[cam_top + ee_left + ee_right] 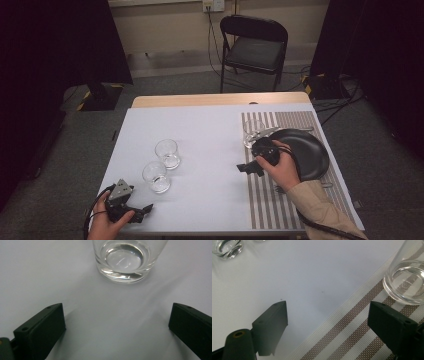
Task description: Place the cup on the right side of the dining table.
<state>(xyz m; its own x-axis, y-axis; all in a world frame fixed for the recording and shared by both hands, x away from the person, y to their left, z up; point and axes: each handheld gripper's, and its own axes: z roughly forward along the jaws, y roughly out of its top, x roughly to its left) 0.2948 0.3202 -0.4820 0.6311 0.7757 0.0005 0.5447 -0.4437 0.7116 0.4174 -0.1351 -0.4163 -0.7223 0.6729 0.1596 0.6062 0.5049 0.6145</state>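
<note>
The nearer glass (pixel 156 176) stands upright on the white table (pixel 210 125), toward the person's left front, and serves as the landmark here; in the left gripper view its thick clear base (pixel 124 261) sits straight ahead of the jaws, apart from them. The left gripper (pixel 137 212) lies just in front and to the left of that glass, low at the table's near edge, held in the person's left hand (pixel 105 225), its jaws spread wide with only bare table between them. A second glass (pixel 167 153) stands just behind and slightly right of the nearer glass, close beside it without clearly touching. Well to the right of the nearer glass, the right gripper (pixel 248 168) hovers at the left edge of the striped placemat (pixel 280 200), held in the right hand (pixel 282 167); its jaws also stand wide apart, gripping nothing, one over the white table and one over the stripes. A third glass (pixel 253 133) stands on the placemat just beyond that gripper, seen close beside one jaw in the right gripper view (pixel 405 277). Farther right still, a black plate (pixel 310 150) rests on the placemat.
</note>
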